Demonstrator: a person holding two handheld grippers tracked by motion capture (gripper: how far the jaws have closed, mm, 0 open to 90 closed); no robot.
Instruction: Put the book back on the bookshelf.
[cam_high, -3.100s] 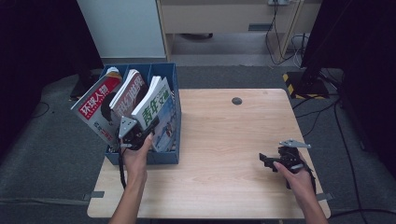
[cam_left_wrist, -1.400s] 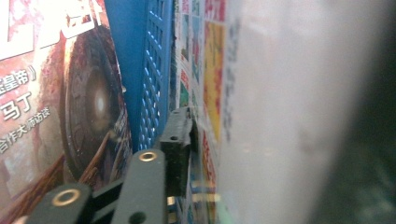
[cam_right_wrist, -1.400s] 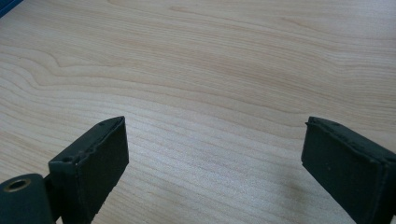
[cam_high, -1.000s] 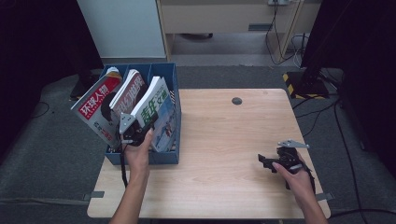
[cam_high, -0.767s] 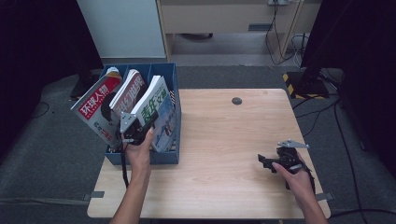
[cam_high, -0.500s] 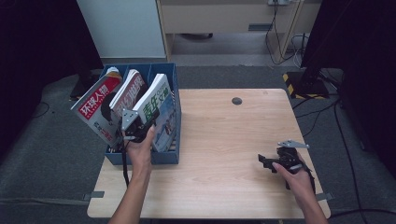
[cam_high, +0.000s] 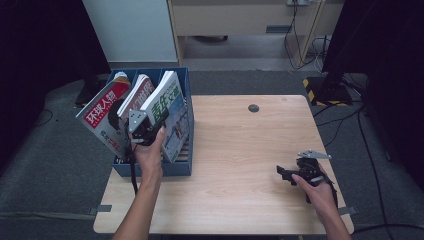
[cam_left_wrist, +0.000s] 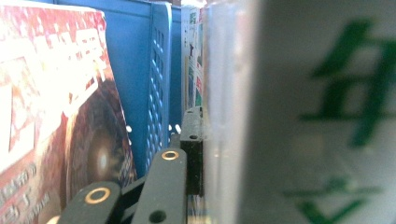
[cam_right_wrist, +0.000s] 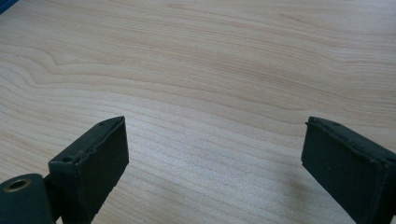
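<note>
Three magazines stand in the blue file box at the worktop's left edge, one per slot as far as the high view shows. Red-cover magazine leans left out of the leftmost slot, middle magazine tilted beside it, green-title magazine in the right slot, tilted left a bit too. Left tongs are at the green-title magazine, low on its front edge, left hand wrapped round the handle. Left gripper view: one black jaw lies flat against the magazine's left face, page edges right beside it; the other jaw is hidden behind the magazine, so tongs look pinched on it. Red cover fills the left of that view, blue divider between it and the jaw, middle magazine's spine farther back.

Right tongs sit low over the worktop at its right front, well apart from the box, right hand on the handle, grey three-cornered plate on top. Right gripper view: both jaws spread wide, bare wood between them, nothing gripped.

Small dark round disc sits in the worktop near its far edge. Cabinet and grey carpet around, cables on the floor at right
</note>
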